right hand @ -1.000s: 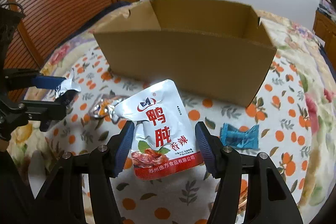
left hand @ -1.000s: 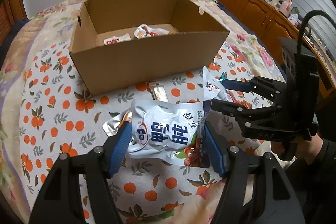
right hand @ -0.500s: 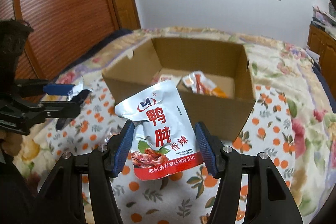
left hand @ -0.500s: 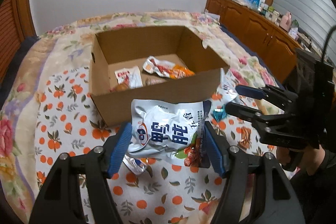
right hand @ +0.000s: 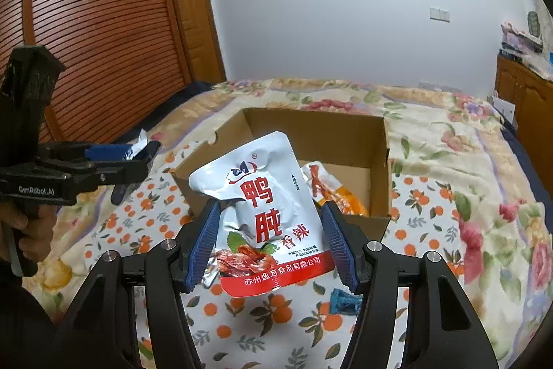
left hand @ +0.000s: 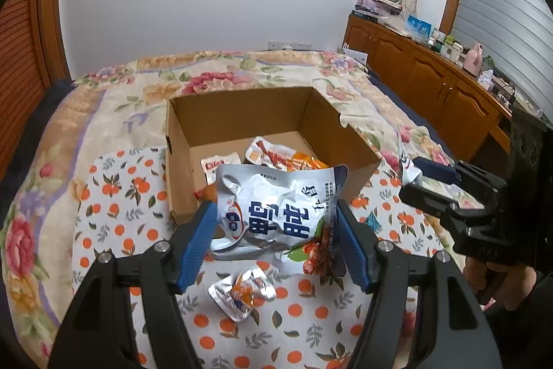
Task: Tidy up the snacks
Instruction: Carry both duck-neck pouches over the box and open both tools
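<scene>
My left gripper (left hand: 274,211) is shut on a crumpled silver pouch with blue characters (left hand: 276,213), held upside down in the air just in front of the open cardboard box (left hand: 179,161). Shut on a white pouch with red characters (right hand: 266,210), my right gripper (right hand: 270,210) holds it upright before the same box (right hand: 345,130). Each gripper shows in the other's view: the right gripper (left hand: 411,178) at the right, the left gripper (right hand: 138,161) at the left. An orange packet (left hand: 290,159) and a white-and-red packet (left hand: 219,163) lie inside the box.
The box stands on an orange-print cloth (left hand: 114,196) over a floral bedspread. A small foil snack (left hand: 242,293) lies on the cloth below my left gripper. A blue wrapped candy (right hand: 345,300) lies near the right gripper. Wooden cabinets (left hand: 432,82) line the right wall.
Both grippers have risen with their pouches and tilted up. The box now sits lower in both views and its inside shows. Neither grip has changed.
</scene>
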{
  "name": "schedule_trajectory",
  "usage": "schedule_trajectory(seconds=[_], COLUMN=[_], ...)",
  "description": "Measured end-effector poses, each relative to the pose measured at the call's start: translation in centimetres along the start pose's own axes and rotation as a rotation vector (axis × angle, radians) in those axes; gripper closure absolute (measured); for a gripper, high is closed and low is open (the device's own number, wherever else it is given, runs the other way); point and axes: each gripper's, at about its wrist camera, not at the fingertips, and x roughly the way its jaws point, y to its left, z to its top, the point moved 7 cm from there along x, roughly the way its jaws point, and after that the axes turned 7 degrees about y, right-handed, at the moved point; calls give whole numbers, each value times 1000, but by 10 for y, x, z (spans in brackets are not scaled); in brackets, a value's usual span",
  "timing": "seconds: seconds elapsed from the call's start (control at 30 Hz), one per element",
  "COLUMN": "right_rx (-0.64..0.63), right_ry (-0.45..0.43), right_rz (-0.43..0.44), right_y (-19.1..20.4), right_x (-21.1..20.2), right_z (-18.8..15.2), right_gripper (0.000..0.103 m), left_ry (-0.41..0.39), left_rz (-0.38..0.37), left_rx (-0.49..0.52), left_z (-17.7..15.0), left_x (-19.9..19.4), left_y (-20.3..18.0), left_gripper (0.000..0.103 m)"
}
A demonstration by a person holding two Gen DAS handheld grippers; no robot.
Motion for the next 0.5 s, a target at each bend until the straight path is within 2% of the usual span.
schedule_trajectory(seconds=[0.33,0.5], right_rx=[-37,-22], right_ry=[-6,3], right_rz=[-30,-22], right_y=[-10,-16], right_x=[20,26], right_z=[20,16], right_gripper=[42,42], left_ry=[-28,-18], left_rz=[10,26], left_rx=[2,38], left_z=[36,46], left_x=[23,42], left_y=[3,5], left_gripper=[36,35])
